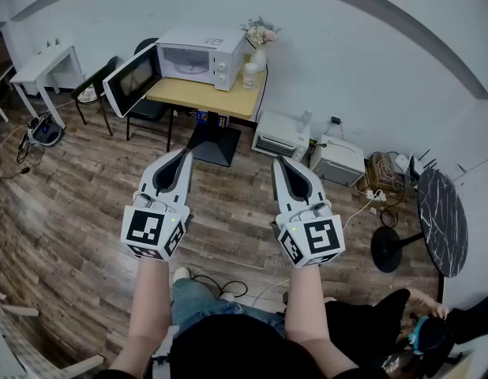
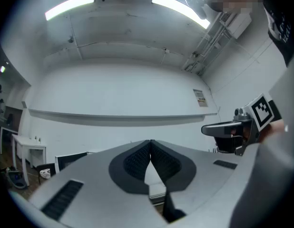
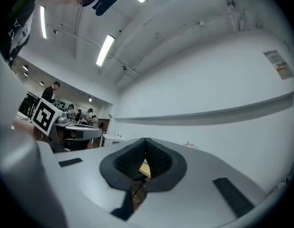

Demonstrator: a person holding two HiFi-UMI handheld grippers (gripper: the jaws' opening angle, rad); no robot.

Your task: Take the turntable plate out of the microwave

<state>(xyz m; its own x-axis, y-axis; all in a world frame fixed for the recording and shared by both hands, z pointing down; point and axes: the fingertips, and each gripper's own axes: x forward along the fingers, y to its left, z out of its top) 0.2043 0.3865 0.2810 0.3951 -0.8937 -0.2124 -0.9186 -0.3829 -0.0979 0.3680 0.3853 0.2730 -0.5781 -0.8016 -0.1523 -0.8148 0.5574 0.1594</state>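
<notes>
L tongs (image 1: 183, 155), R tongs (image 1: 280, 161) shut; microwave (image 1: 204, 54) door (image 1: 132, 80) open past table (image 1: 200, 97) edge.

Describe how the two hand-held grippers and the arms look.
The left hand-held gripper and right hand-held gripper are light grey tapered shells with dark ribbed pads, each bearing a white cube with black square markers. Forearms are bare, no sleeves.

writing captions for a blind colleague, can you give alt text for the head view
The grey left gripper and right gripper are held out side by side, jaws shut and empty, above a wood-plank floor. Beyond them a white microwave oven with its door open sits on a light wooden table.
</notes>
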